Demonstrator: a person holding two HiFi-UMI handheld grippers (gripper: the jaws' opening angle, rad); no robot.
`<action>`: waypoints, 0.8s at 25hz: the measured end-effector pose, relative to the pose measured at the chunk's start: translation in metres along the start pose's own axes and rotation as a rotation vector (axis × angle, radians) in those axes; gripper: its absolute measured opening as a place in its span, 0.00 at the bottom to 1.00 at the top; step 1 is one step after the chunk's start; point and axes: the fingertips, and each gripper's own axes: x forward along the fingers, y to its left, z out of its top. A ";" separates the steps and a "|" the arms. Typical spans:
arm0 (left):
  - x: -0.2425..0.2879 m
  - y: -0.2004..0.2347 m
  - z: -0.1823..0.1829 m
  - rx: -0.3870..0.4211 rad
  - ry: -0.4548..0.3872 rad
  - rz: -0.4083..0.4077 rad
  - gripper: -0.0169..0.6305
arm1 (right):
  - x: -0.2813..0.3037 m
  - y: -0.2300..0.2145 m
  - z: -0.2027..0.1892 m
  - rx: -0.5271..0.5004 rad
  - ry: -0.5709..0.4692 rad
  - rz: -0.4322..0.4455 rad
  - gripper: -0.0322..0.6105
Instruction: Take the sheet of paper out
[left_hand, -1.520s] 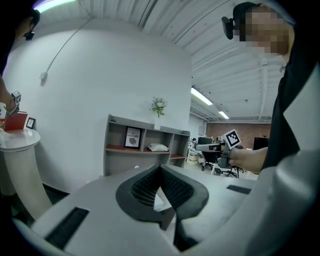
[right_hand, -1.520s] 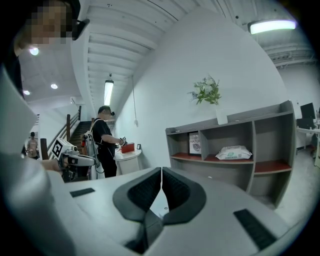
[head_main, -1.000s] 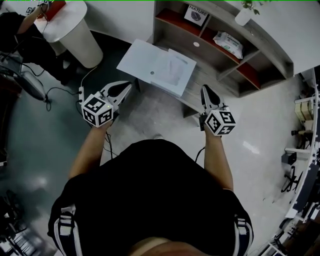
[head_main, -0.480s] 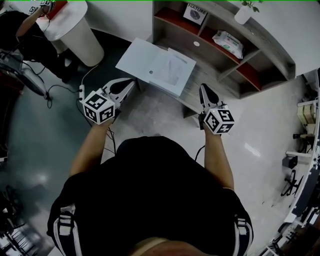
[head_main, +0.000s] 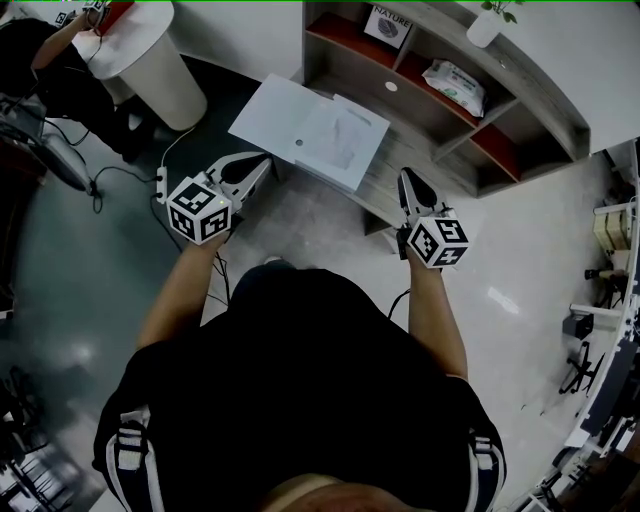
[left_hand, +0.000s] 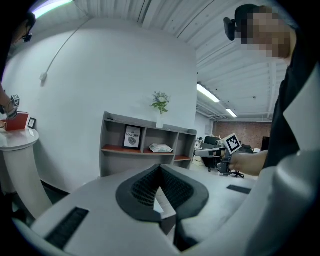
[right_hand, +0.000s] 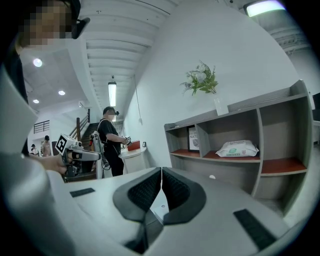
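The left gripper has its ribbed dark pads pressed together at the tips, with nothing caught between them. The right gripper is the same: its pads meet along a thin seam and clamp nothing.

In the head view both grippers are held out in front of the person, well apart from each other, each clear of the paper. The sheet of paper lies flat between them, at about 1 o'clock from the left tips and 10 o'clock from the right tips. It rests on a larger white sheet or folder – which of the two cannot be told – and that lies on a grey wooden top.

Past the paper at 12 o'clock stands a grey shelf unit holding a framed print and a pack of wipes, with a potted plant on top. A white round pedestal stands at 10 o'clock.
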 end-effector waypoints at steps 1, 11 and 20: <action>0.000 0.000 0.000 0.000 0.001 0.003 0.06 | 0.000 -0.001 -0.001 0.002 0.002 0.001 0.07; 0.001 0.006 -0.009 -0.016 0.011 0.016 0.06 | 0.005 -0.004 -0.002 -0.002 0.000 0.010 0.07; 0.015 0.012 0.000 -0.017 -0.014 0.009 0.06 | 0.011 -0.012 -0.004 -0.003 0.014 -0.006 0.07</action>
